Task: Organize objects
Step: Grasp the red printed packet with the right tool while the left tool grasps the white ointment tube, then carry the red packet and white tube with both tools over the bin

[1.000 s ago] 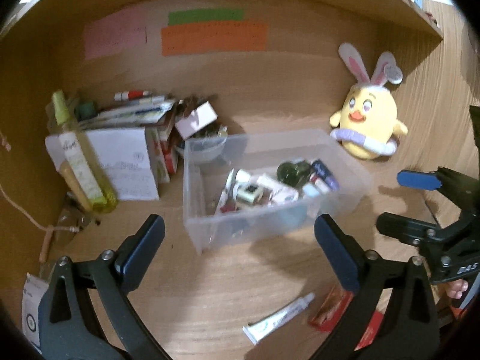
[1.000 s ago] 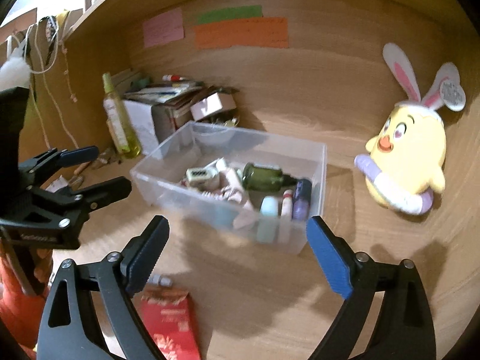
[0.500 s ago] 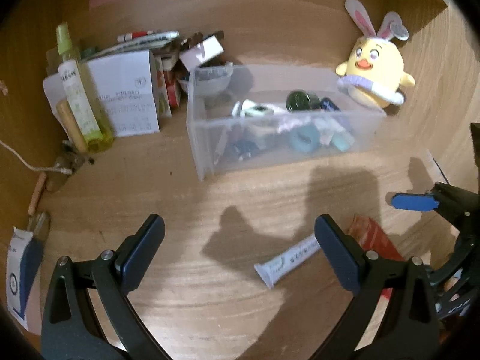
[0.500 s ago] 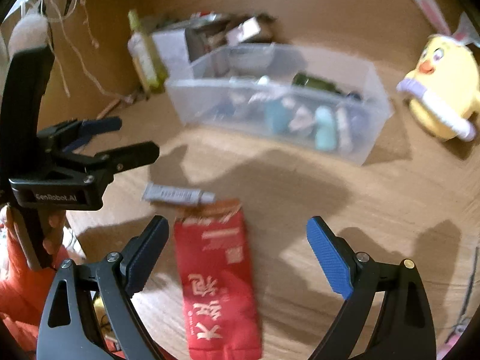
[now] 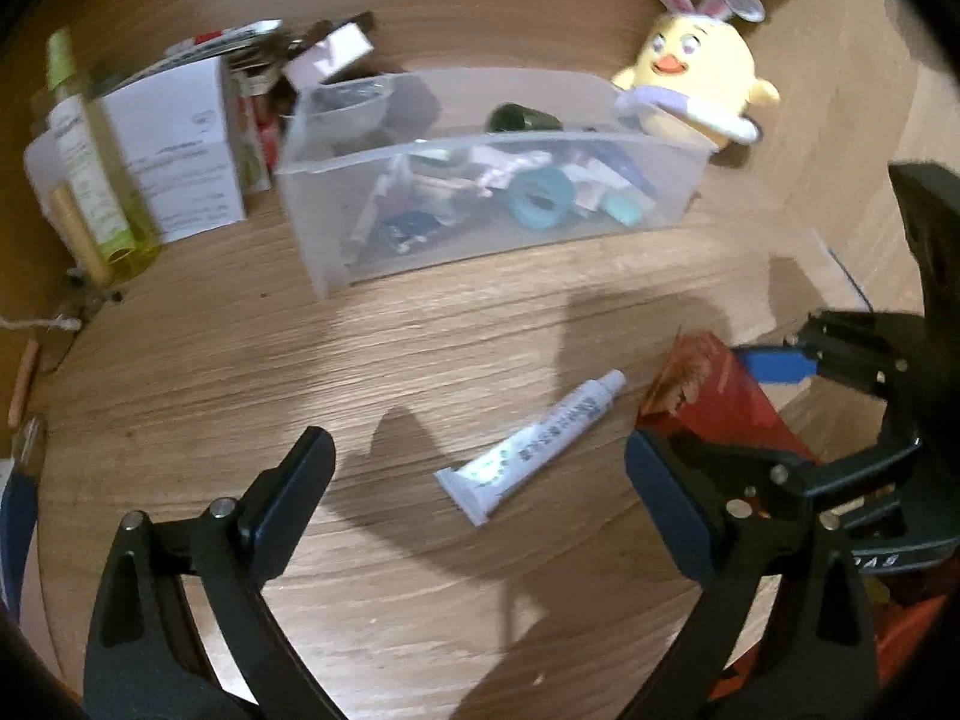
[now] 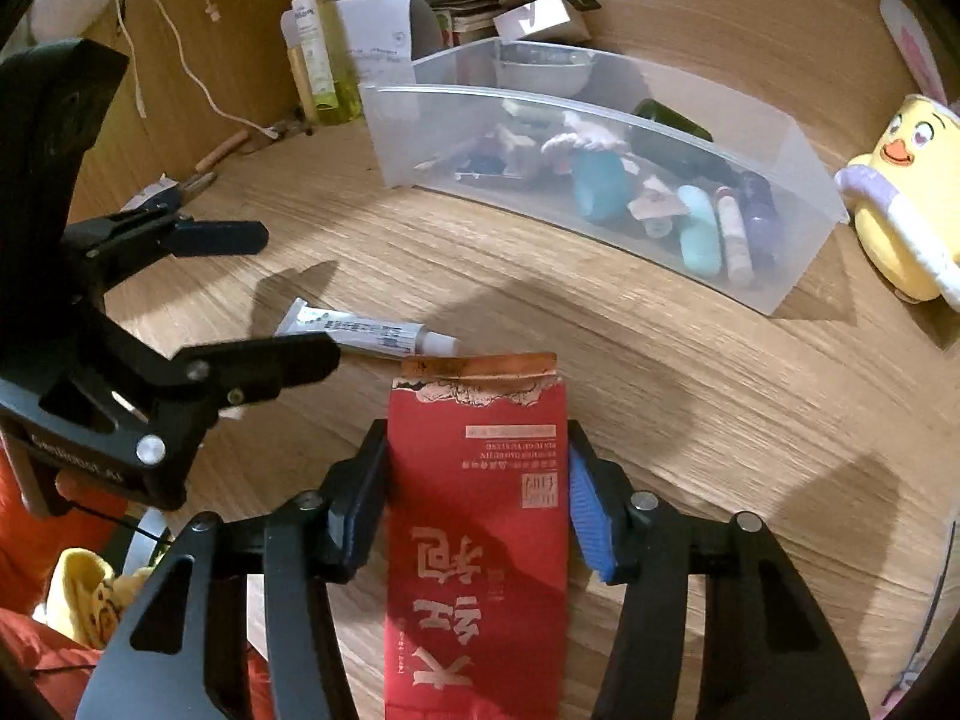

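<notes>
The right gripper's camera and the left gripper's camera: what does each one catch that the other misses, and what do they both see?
Only the right wrist view shows the right gripper closed against both side edges of the red packet, plus the printing on its face. Only the left wrist view shows the left gripper wide open above the white tube, touching nothing. Both show the tube, the packet's torn end, the clear bin of small items, the yellow chick toy, the green bottle and the white box.
</notes>
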`<state>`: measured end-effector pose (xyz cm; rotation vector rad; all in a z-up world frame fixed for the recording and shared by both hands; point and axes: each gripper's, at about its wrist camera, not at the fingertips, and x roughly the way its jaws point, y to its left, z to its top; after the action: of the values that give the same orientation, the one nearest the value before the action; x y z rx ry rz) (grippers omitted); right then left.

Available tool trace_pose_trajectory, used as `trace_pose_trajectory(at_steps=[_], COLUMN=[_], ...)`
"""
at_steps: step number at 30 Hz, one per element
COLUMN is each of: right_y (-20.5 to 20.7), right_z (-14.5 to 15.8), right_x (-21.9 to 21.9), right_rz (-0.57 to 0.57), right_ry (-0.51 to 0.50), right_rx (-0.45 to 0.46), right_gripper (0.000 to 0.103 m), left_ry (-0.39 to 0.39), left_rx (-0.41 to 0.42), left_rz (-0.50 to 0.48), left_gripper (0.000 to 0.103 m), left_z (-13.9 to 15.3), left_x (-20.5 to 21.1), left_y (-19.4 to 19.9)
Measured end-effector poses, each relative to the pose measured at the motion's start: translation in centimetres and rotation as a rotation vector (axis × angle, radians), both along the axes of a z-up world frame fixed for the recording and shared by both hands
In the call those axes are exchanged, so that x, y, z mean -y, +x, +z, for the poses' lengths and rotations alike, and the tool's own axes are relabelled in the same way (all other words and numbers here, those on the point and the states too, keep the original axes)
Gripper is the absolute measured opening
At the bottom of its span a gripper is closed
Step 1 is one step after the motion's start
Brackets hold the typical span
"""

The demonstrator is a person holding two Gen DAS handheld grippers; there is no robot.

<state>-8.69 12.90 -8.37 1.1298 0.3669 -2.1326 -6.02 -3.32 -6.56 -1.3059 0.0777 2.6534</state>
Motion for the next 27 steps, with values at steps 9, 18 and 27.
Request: trace_pose_trajectory(at_steps=[9,18,27], right_y=[-0.6,-0.9,-1.1], right_z=[0.5,0.4,1.7], right_x=[-1.7,-2.1,-2.5], right_rz=[-0.052,-0.076,-0.1], right_ry=[-0.01,-0.041,-0.077], right_rx=[-0.029,-0.013,-0.042], right_gripper=[0.05,0.05,0.05], left_ry=[-0.03,0.009,0.057], left_rx=[0.038,0.021,-0.012], left_rz=[-0.022,0.029,0.056], left_gripper=[0.056,0.016,0.016], left_z=[-1.0,-0.9,-0.4], left_x=[-1.4,-0.6,-0.4], left_y=[-1.7,-1.6,-1.4])
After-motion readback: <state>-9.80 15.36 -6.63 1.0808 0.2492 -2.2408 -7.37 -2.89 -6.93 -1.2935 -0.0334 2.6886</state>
